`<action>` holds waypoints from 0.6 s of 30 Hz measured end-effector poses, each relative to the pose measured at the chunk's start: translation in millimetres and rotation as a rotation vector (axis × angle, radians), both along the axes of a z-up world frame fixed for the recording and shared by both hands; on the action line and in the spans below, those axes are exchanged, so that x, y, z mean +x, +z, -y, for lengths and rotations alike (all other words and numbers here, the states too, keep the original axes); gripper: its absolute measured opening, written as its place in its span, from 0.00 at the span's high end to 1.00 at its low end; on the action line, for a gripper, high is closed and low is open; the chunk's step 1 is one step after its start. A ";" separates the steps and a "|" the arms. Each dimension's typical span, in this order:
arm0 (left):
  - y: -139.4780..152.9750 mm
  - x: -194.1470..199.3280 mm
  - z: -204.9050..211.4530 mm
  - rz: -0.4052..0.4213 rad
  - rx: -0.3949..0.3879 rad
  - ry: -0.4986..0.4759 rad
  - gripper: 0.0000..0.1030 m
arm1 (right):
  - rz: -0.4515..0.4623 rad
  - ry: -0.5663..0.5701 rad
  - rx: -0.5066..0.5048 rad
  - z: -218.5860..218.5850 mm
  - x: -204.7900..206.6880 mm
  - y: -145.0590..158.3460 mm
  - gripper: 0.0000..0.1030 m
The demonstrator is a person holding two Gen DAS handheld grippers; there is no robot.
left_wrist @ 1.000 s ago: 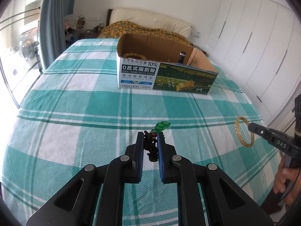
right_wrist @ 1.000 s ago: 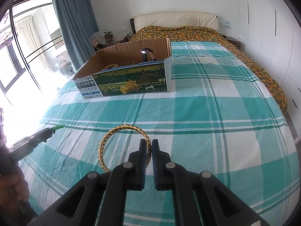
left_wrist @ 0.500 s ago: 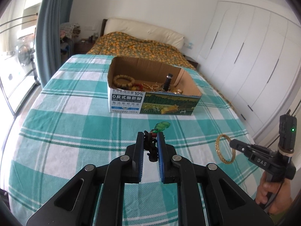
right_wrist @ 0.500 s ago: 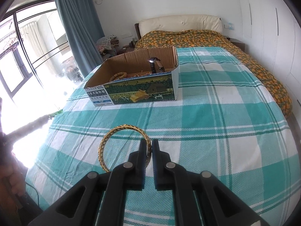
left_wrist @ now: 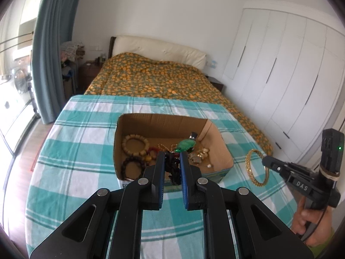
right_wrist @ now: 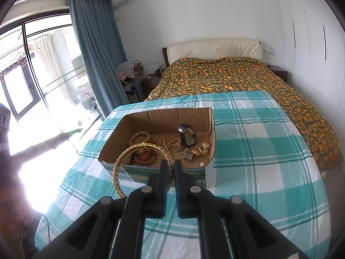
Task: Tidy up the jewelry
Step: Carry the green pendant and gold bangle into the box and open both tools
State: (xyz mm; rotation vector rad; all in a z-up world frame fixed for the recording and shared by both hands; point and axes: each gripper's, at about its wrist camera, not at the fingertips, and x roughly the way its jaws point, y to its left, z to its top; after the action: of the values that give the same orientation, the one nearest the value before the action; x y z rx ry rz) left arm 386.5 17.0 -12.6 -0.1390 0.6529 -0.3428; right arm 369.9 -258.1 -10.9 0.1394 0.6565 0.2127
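Between the left gripper (left_wrist: 172, 161) pads: a dark knotted cord, clamped, with a glossy green oval pendant (left_wrist: 185, 145) sticking out past the fingertips. The cord's lower part is hidden behind the pads, and the knot detail is hard to make out. The piece is held in front of the cardboard box (left_wrist: 213, 129), overlapping its interior in this view.

Right gripper (right_wrist: 171, 168) pinches a textured gold bangle (right_wrist: 117, 168), a rigid ring tilted on edge, at its right rim; the clamped section is hidden by the pads. The bangle overlaps the box's front left corner in the right wrist view, off the cloth.

The box is open-top corrugated card with a printed front, and sits on a teal-and-white checked cloth (left_wrist: 75, 151). Inside:
- tan wooden bead bracelet (left_wrist: 135, 144)
- dark bead bracelet (left_wrist: 131, 165)
- reddish beads, partly hidden behind the bangle
- black watch (right_wrist: 187, 137), standing upright
- a tangle of gold chains and pearls, individual pieces unclear

Beyond the box: an orange-patterned quilt (right_wrist: 226, 77). The left side of the right wrist view is blown out by window glare.
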 end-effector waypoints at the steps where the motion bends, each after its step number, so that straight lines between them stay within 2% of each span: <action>1: -1.3 9.6 1.9 -0.005 0.007 0.004 0.89 | -0.004 0.000 -0.001 -1.8 12.1 0.1 0.94; 8: -33.6 62.9 15.0 -0.065 0.067 0.020 0.89 | -0.102 0.026 0.040 -18.7 84.9 -30.9 0.94; 15: -75.1 94.1 18.7 -0.142 0.112 0.042 0.87 | -0.232 0.072 -0.014 -39.3 128.1 -84.0 0.93; 16: -80.6 95.6 19.5 -0.155 0.125 0.051 0.85 | -0.249 0.067 -0.032 -39.3 130.1 -90.0 0.92; 18: -88.6 94.5 20.1 -0.173 0.144 0.062 0.64 | -0.256 0.049 -0.070 -37.6 130.2 -94.9 0.92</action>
State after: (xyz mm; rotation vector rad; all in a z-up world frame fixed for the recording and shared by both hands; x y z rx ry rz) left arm 480.9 -3.1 -101.1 -0.0514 0.8398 -0.2247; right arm 500.1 -220.5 -105.8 0.0839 0.9216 0.2206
